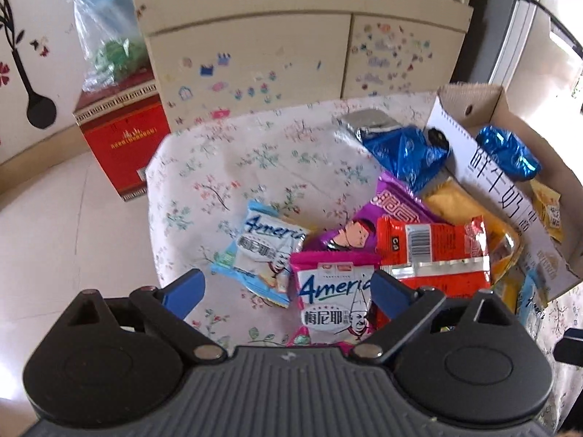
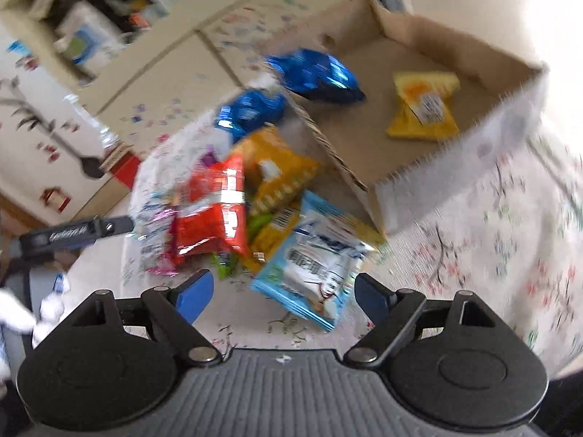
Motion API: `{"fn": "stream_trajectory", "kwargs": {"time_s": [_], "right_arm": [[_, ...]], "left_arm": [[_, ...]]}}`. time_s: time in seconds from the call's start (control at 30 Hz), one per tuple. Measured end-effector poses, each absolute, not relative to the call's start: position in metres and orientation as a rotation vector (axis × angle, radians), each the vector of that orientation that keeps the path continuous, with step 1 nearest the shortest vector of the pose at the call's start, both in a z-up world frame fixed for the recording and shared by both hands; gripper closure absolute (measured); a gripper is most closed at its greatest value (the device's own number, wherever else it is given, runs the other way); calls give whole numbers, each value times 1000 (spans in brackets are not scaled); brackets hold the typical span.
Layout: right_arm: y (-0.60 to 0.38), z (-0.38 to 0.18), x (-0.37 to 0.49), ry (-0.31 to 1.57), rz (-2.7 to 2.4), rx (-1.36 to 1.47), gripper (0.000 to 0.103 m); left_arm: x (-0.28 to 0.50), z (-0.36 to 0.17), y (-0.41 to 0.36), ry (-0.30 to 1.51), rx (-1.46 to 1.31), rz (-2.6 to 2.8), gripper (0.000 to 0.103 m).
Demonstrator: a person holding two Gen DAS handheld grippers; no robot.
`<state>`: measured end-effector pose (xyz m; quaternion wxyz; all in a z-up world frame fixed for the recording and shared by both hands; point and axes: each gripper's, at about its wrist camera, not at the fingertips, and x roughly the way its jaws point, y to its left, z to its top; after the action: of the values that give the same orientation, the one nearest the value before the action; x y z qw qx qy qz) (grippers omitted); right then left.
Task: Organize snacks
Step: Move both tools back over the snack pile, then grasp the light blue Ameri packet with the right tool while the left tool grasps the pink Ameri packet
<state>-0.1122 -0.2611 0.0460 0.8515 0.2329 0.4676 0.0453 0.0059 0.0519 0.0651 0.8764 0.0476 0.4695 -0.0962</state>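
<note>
On the bench, covered with a floral cloth, I see a loose heap of snack packets beside a cardboard box that stands at the bench's right side.

Left wrist view: my left claw has its blue fingers spread wide, pressing on nothing. A pink packet lies between them, close under the camera. Just left of it lies a light-blue packet. Behind the pink one a purple packet shows, partly covered by a red packet. A yellow packet lies against the box wall, and a blue foil wrapper rests farther back on the cloth. Inside the box I make out a second blue foil wrapper and a small yellow packet.

Right wrist view (blurred): my right claw is likewise released, fingers apart and gripping nothing. Another light-blue packet lies ahead, between the fingers. The red packet and yellow packet lie beyond it, with something green between them that I cannot identify. The box sits right of the heap.

A stickered cabinet stands behind the bench.
</note>
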Motion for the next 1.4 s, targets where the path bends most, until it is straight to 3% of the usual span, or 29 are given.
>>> {"fn": "stream_trajectory", "kwargs": {"time_s": [0.33,0.6,0.83,1.17,1.4], "right_arm": [[-262,21,-94,999,-65,609,16],[-251,14,-86,998,-111,550,37],[-243,14,-85,1011,-50,489,38],[-230,16,-85,1047,54,434,39],[-228,18,-88,1050,80,423,39]], "left_arm": [[14,46,48,1036,74,-199,8],[21,32,44,1046,53,-196,11],[20,23,33,1055,116,-217,13],[13,12,32,1072,127,-220,24],[9,16,33,1042,145,-212,49]]}}
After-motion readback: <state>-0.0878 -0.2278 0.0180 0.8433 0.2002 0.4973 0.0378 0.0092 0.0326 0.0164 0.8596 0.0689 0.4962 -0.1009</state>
